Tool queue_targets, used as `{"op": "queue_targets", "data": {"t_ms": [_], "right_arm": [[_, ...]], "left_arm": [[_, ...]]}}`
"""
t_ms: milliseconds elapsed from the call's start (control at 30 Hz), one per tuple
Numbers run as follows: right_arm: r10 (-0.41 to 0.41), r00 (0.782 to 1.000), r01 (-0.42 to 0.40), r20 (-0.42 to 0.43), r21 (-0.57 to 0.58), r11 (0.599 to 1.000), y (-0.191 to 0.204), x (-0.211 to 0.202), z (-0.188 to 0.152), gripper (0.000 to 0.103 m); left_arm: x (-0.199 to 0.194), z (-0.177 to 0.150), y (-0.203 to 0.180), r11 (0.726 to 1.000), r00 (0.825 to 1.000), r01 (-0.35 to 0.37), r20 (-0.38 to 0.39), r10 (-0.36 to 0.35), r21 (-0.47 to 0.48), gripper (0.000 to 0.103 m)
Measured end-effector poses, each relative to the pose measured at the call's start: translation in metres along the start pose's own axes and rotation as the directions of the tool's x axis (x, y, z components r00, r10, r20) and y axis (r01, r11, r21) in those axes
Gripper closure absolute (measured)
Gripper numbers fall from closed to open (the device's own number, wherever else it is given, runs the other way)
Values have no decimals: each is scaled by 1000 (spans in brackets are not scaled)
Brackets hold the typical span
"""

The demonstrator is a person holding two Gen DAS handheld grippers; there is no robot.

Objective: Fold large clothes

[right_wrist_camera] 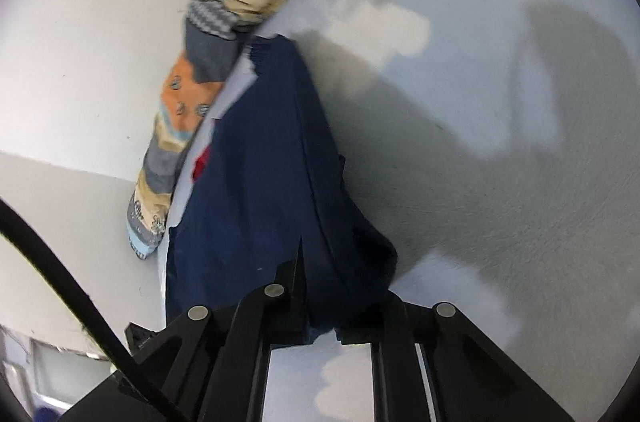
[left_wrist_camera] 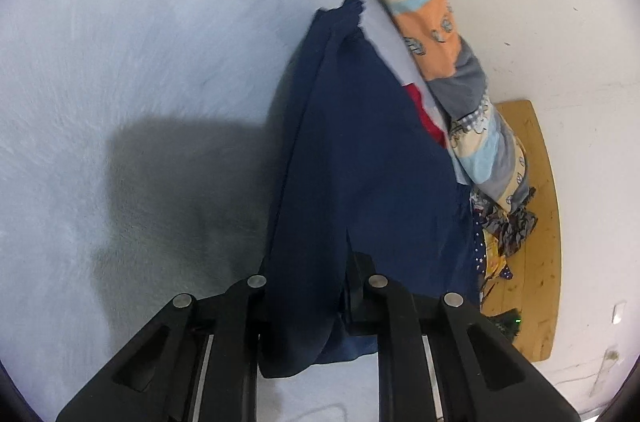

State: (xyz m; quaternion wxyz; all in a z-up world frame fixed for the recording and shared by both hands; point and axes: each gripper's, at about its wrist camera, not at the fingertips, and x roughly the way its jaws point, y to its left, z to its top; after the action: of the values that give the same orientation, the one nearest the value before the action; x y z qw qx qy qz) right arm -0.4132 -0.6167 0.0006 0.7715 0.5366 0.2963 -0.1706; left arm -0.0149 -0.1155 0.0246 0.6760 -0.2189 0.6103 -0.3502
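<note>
Left wrist view: left claw clenched on a bunched fold of the navy garment. The cloth runs between the two fingers and spills out below them toward the camera.

Right wrist view: right claw likewise clenched on a gathered edge of the same navy garment; a lump of fabric bulges out on the right side of the fingers.

Garment: dark navy blue, plain, matte, no print visible. It hangs in long lengthwise pleats from each claw and stretches away toward the far edge of the pale blue bed sheet. The far end shows a ragged, notched edge. The lower part near the claws is lifted off the sheet; the far part lies on or very close to it, and I cannot tell exactly where contact begins. A small red patch shows at the garment's edge, next to the patterned fabric; whether it belongs to the garment cannot be told.

Surroundings: a striped quilt in grey, orange, cream and light blue runs along the sheet's edge, just beside the garment. Beyond it is a white wall, and a wooden board with a heap of patterned cloth on it. A black cable crosses the lower left of the right wrist view.
</note>
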Motion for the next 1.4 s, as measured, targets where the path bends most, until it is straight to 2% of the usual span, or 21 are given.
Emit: {"op": "queue_targets", "data": {"t_ms": [167, 267, 367, 400, 433, 467, 500, 533, 600, 633, 667, 733, 767, 833, 900, 933, 967, 1000, 1067, 1167, 1400], "right_arm": [[-17, 999, 20, 32, -108, 994, 24, -38, -12, 95], [-17, 999, 24, 46, -146, 989, 26, -70, -21, 102], [13, 999, -6, 40, -161, 987, 19, -100, -27, 101], [-9, 998, 17, 64, -132, 991, 11, -107, -29, 97], [-19, 996, 28, 88, -99, 995, 0, -109, -30, 90], [7, 997, -2, 83, -59, 998, -11, -105, -29, 64], [21, 998, -20, 66, -9, 1000, -23, -97, -25, 31], [24, 998, -25, 62, 28, 999, -32, -88, -22, 23], [28, 998, -33, 61, 76, 997, -43, -72, -15, 22], [18, 998, -24, 59, 89, 996, -45, -66, -12, 22], [22, 998, -28, 57, 111, 993, -49, -57, -8, 22], [43, 999, -47, 33, 137, 990, -54, -41, -4, 24], [18, 1000, -21, 24, 137, 990, -55, -33, -2, 29], [24, 1000, -24, 3, 120, 992, -51, -15, 3, 45], [6, 1000, -6, -3, 105, 994, -45, 0, 8, 73], [16, 1000, -15, -12, 87, 996, -41, 9, 10, 78], [-1, 1000, 1, -11, 50, 999, -32, 16, 11, 89], [-34, 999, 34, -15, 7, 999, -24, 20, 13, 91], [-149, 989, 149, -1, -87, 985, -1, 23, 13, 92], [-239, 970, 241, 36, -163, 957, 23, 18, 9, 95], [-226, 969, 246, 104, -278, 928, 62, -29, -15, 97]], "left_arm": [[-30, -15, -25, 996, 999, -29, 19, 27, 79, 88], [-52, -29, -28, 993, 998, -53, 20, 52, 104, 89], [-76, -36, -20, 990, 995, -88, 51, 83, 107, 96], [-82, -36, -12, 991, 994, -97, 60, 91, 91, 96], [-86, -34, -3, 992, 992, -106, 68, 102, 69, 96], [-87, -32, 6, 993, 991, -113, 70, 110, 41, 96], [-87, -32, 13, 994, 992, -110, 66, 108, 19, 96], [-86, -32, 20, 994, 993, -109, 53, 108, 4, 96], [-84, -31, 29, 991, 991, -130, 37, 131, -24, 73], [-82, -30, 32, 991, 991, -129, 37, 130, -27, 44], [-81, -29, 35, 991, 989, -135, 49, 136, -24, 23], [-75, -28, 41, 992, 991, -122, 49, 124, -36, 21], [-69, -27, 45, 995, 996, -84, 33, 86, -50, 21], [-55, -25, 47, 997, 999, -46, 17, 47, -65, 21], [-33, -22, 41, 998, 999, -49, -12, 48, -43, 26], [-25, -21, 36, 997, 998, -66, -8, 66, -36, 60], [-16, -20, 32, 996, 996, -89, 1, 89, -27, 86], [-8, -19, 27, 995, 995, -95, -4, 95, -19, 87], [0, -18, 12, 985, 985, -172, 17, 171, 24, 89], [-4, -20, -9, 965, 971, -237, 51, 233, 115, 91], [-31, -31, -31, 954, 969, -243, 78, 233, 175, 92]]}}
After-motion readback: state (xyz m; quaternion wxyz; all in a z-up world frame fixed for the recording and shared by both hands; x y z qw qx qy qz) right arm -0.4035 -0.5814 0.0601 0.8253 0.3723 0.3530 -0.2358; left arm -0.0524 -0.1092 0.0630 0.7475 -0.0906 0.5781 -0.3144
